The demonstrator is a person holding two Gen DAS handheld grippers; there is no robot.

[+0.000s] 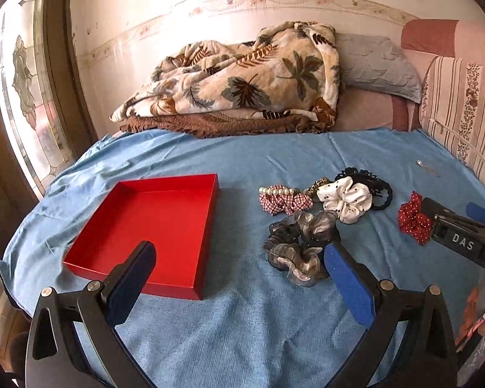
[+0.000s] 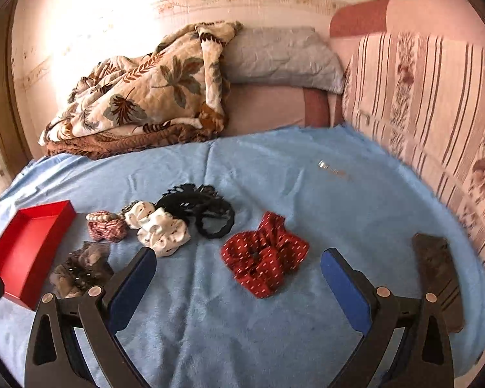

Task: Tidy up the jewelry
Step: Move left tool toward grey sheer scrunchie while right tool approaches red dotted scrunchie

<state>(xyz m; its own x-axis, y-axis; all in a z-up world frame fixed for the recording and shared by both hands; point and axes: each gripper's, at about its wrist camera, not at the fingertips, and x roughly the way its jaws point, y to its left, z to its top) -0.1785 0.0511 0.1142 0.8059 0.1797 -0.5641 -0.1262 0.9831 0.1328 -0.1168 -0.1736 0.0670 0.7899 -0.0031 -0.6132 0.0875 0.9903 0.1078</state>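
An empty red tray (image 1: 145, 245) (image 2: 22, 242) lies on the blue cloth at the left. Right of it sit several hair pieces: a red checked scrunchie with pearls (image 1: 283, 201) (image 2: 106, 226), a white dotted scrunchie (image 1: 346, 199) (image 2: 161, 231), black hair ties (image 1: 376, 187) (image 2: 207, 210), a grey sheer scrunchie (image 1: 299, 245) (image 2: 79, 271) and a red dotted scrunchie (image 1: 414, 218) (image 2: 263, 255). A small silver pin (image 1: 426, 166) (image 2: 333, 168) lies further back. My left gripper (image 1: 239, 258) is open above the cloth between tray and grey scrunchie. My right gripper (image 2: 237, 265) is open, just short of the red dotted scrunchie.
A leaf-print quilt (image 1: 242, 77) and grey pillow (image 1: 378, 64) are piled at the back. A striped floral cushion (image 2: 436, 129) lines the right side. A dark phone-like slab (image 2: 439, 284) lies on the cloth at the right. A stained-glass door (image 1: 26, 90) stands left.
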